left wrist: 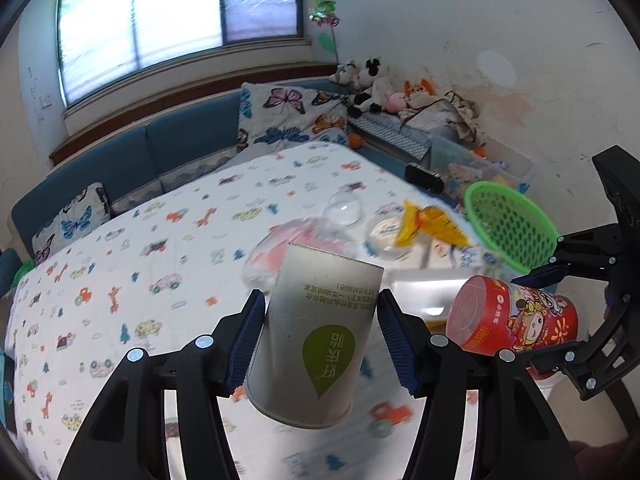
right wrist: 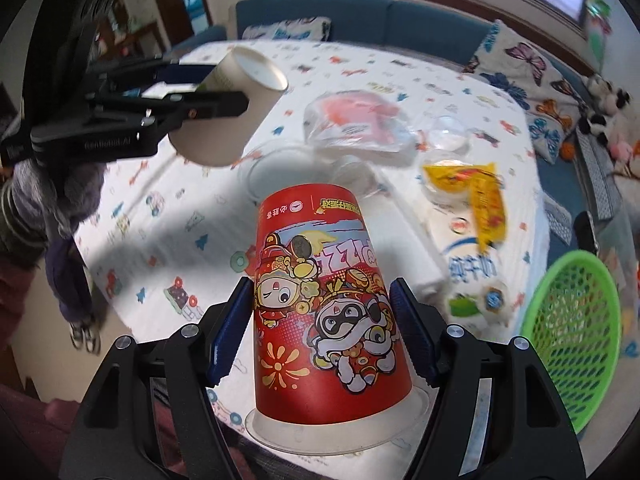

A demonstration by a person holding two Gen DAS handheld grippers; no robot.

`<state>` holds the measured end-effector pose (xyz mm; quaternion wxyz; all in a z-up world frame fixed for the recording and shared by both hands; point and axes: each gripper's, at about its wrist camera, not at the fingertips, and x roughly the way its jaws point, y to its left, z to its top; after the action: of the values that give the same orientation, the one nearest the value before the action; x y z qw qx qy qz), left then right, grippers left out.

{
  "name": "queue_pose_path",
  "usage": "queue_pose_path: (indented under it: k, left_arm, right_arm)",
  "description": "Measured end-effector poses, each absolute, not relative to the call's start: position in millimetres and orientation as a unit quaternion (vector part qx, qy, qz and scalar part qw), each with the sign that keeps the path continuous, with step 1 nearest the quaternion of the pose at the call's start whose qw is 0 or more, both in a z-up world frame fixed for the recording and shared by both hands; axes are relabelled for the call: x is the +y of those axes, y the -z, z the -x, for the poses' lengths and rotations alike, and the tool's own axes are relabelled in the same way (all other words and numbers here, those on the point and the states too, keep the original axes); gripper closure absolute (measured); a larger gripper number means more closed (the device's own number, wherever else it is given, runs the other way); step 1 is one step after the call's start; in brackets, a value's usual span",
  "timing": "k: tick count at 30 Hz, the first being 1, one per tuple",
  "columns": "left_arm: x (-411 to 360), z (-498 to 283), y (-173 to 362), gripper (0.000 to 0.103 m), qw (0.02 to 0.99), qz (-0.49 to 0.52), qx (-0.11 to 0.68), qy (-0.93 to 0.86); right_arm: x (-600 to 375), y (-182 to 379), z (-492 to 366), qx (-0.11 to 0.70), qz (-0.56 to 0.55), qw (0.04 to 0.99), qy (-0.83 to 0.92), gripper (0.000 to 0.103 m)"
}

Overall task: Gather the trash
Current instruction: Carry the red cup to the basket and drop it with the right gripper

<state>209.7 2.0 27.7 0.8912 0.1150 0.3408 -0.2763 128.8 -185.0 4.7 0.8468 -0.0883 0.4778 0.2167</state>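
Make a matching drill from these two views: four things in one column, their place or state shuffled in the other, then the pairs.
Things:
1. white cup
2. red cup
3. green basket
4. yellow wrapper

States:
A. lying on the table among clear plastic
B. held in the left tongs
C. empty, at the table's edge
D. held in the right tongs

Pairs: 1-B, 2-D, 3-C, 4-A
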Motion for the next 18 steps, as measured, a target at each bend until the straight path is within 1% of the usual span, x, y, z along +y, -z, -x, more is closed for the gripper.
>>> queue_pose_path:
  k: [9, 18]
  left_arm:
    - [-52.1, -202.4, -46.5, 0.047, 0.885, -0.115, 0.33, 0.309]
    - [-122.9, -201.5, -60.5, 0.047, 0.873, -0.118, 0.321, 0.348]
  right_arm:
    - [-250.7, -29.7, -114.8, 0.442, 0.038, 0.879, -0.178, 0.034]
    - [-339.0, -33.4, -116.0, 0.424, -0.019, 0.9, -0.105, 0.034]
